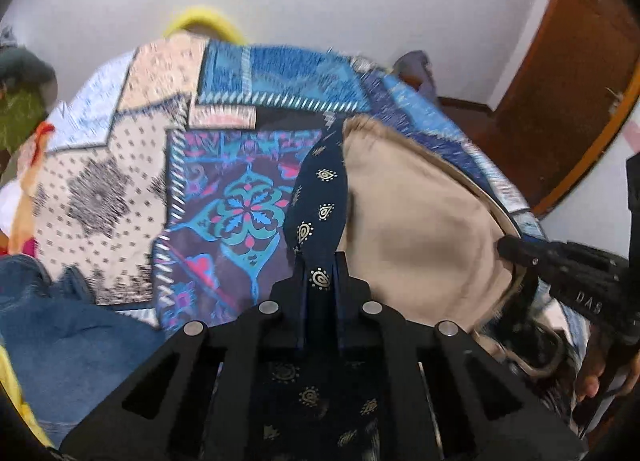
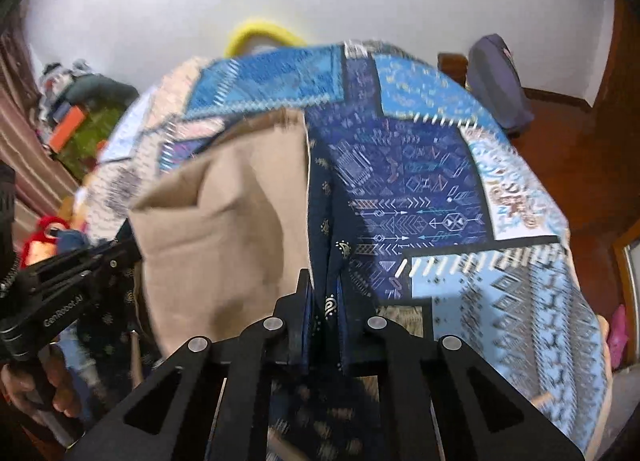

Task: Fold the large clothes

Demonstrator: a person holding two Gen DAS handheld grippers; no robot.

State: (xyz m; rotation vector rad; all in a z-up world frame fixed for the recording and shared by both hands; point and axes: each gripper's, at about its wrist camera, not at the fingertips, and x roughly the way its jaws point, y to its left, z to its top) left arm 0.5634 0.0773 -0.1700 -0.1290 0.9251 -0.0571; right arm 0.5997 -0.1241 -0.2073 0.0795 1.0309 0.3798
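Note:
A large garment, navy with gold paisley print (image 1: pixel 318 197) outside and plain beige lining (image 1: pixel 416 229), hangs between my two grippers above the bed. My left gripper (image 1: pixel 320 281) is shut on its navy edge. My right gripper (image 2: pixel 328 301) is shut on another navy edge (image 2: pixel 324 229), with the beige lining (image 2: pixel 224 229) to its left. The right gripper also shows at the right of the left wrist view (image 1: pixel 520 253), and the left gripper at the left of the right wrist view (image 2: pixel 116 253).
A patchwork bedspread (image 1: pixel 224 197) in blue, purple and cream covers the bed (image 2: pixel 420 197). Blue jeans (image 1: pixel 60 325) lie at the near left. A yellow hoop (image 2: pixel 260 31) stands at the far edge. Clutter (image 2: pixel 80 117) sits far left; a wooden door (image 1: pixel 560 81) is right.

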